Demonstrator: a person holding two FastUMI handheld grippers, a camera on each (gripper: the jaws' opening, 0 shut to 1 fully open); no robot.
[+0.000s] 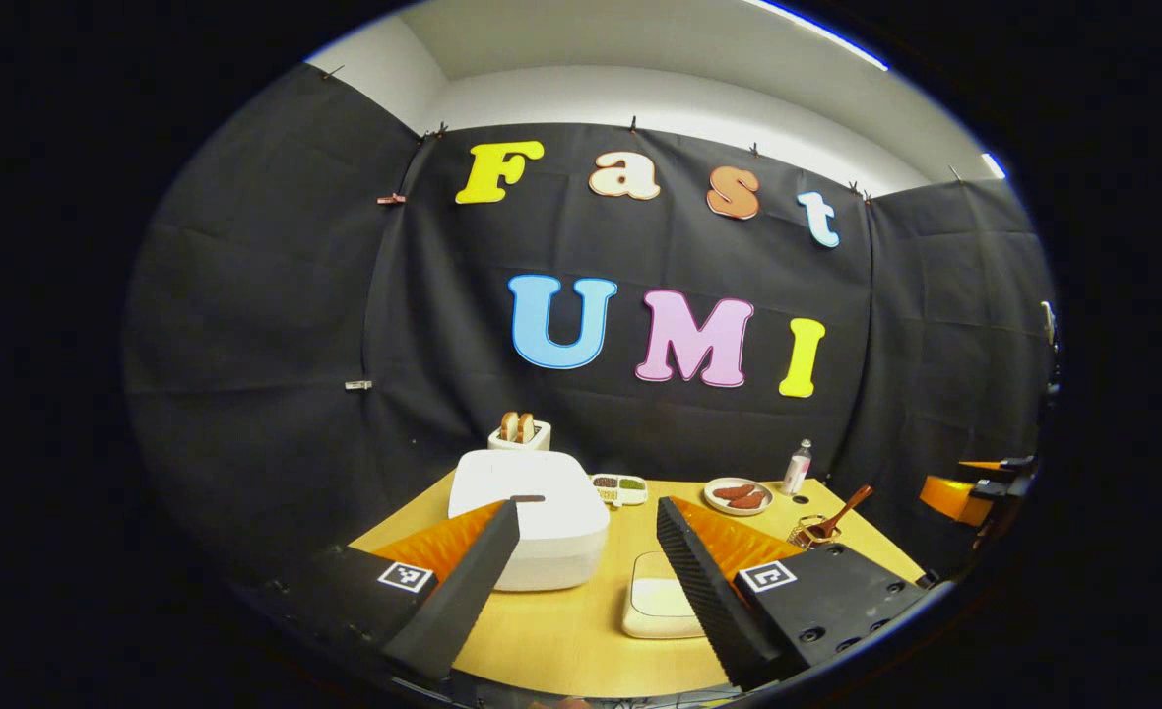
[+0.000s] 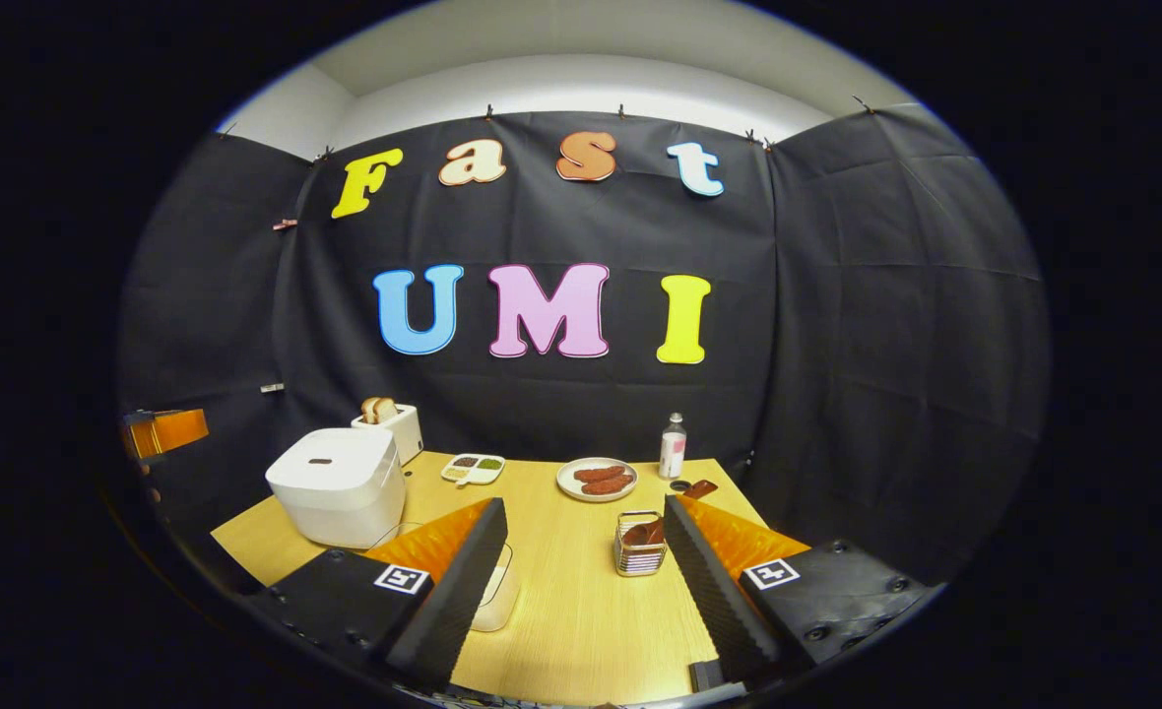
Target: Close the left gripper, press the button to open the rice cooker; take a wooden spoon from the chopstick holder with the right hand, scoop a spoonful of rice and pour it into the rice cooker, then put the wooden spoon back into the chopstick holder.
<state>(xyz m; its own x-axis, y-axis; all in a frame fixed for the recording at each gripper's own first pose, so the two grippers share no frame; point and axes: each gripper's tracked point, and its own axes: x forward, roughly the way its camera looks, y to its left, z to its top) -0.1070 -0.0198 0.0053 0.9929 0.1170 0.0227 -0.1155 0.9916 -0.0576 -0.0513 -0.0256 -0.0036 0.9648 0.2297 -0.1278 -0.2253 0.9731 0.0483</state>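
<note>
Both ribbed hand-held grippers, left (image 1: 589, 507) and right (image 2: 586, 507), gape before rounded white rice cooker (image 1: 532, 512).

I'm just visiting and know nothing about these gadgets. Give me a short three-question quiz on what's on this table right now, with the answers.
1. True or false: the rice cooker has its lid open.
2. Where is the wooden spoon? A) in the chopstick holder B) on the plate C) held by the right gripper
3. Fill in: the left gripper is ____ (open/shut).

Key
1. False: the lid is down.
2. A: it stands in the wire holder, handle leaning out.
3. Open: its fingers stand wide apart, holding nothing.
</note>
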